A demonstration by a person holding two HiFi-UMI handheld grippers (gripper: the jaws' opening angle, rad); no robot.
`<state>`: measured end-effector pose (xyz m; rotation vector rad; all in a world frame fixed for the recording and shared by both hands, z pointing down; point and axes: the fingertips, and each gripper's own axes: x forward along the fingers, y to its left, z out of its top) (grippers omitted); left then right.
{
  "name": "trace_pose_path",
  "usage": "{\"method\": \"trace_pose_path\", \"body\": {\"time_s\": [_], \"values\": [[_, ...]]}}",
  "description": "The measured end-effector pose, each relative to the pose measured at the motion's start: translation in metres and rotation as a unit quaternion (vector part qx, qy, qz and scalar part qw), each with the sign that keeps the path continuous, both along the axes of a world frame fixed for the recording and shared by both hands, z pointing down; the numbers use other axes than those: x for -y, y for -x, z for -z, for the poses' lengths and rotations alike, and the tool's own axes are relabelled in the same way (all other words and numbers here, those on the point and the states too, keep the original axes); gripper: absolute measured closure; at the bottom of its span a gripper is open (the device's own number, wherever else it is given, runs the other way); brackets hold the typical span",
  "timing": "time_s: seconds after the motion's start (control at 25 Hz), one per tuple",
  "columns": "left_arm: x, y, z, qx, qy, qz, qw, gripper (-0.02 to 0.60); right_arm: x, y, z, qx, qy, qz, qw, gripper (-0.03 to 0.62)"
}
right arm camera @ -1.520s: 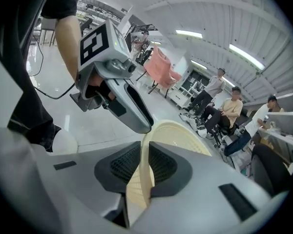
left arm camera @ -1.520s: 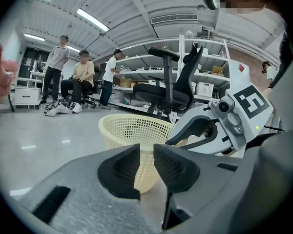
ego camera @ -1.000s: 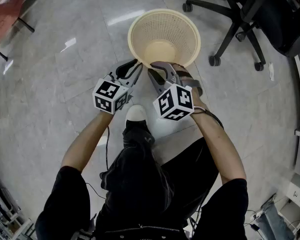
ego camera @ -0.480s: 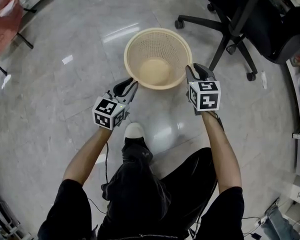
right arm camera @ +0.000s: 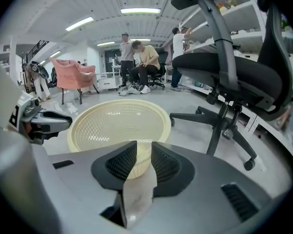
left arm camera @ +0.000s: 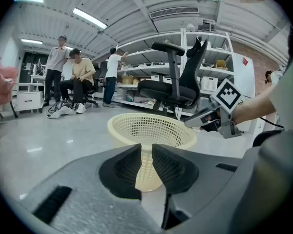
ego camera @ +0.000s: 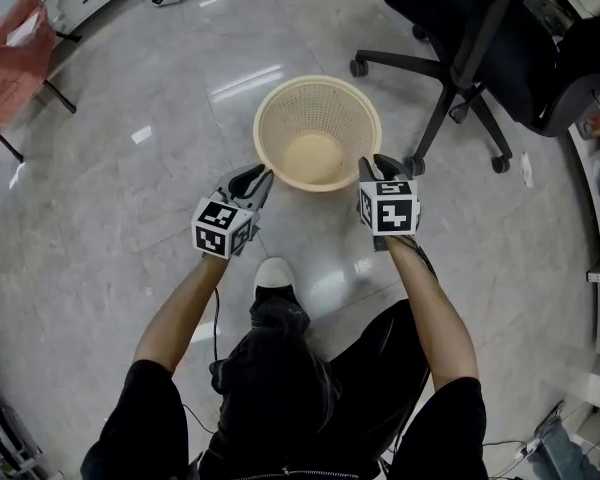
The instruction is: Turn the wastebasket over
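The cream mesh wastebasket [ego camera: 318,133] stands upright on the grey floor, mouth up. My left gripper [ego camera: 260,176] hovers at its near-left side, jaws slightly apart with nothing between them; the basket [left arm camera: 151,130] shows through the gap beyond the left gripper [left arm camera: 146,147]. My right gripper [ego camera: 380,163] sits at the near-right of the rim. Its jaws are opening and hold nothing, and the basket [right arm camera: 118,123] lies just past the right gripper [right arm camera: 143,147]. Each gripper also appears in the other's view: the right gripper [left arm camera: 188,125] and the left gripper [right arm camera: 63,120].
A black office chair [ego camera: 480,58] on a wheeled base stands close to the basket's right. A pink chair [ego camera: 10,38] is far left. My white shoe [ego camera: 273,268] rests on the floor behind the grippers. Several people [left arm camera: 73,77] and shelves are in the background.
My right gripper has left the basket's near rim, swung out to its right side and rolled over, its marker cube now facing up. The left gripper has stayed put.
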<state>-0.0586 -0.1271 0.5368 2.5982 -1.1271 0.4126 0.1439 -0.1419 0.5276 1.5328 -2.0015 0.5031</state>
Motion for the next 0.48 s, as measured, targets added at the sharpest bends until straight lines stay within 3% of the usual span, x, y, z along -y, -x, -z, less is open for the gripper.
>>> {"method": "trace_pose_path", "body": {"time_s": [0.28,0.48], "values": [[0.024,0.031,-0.001,0.025,0.006,0.038,0.999,0.543,-0.028,0.039,-0.001,0.015,0.022,0.04,0.999,0.502],[0.026,0.029,0.002,0.034,-0.009,0.033,0.9988,0.561,-0.024,0.044,0.008,0.018,-0.001,0.059,0.998,0.552]]}}
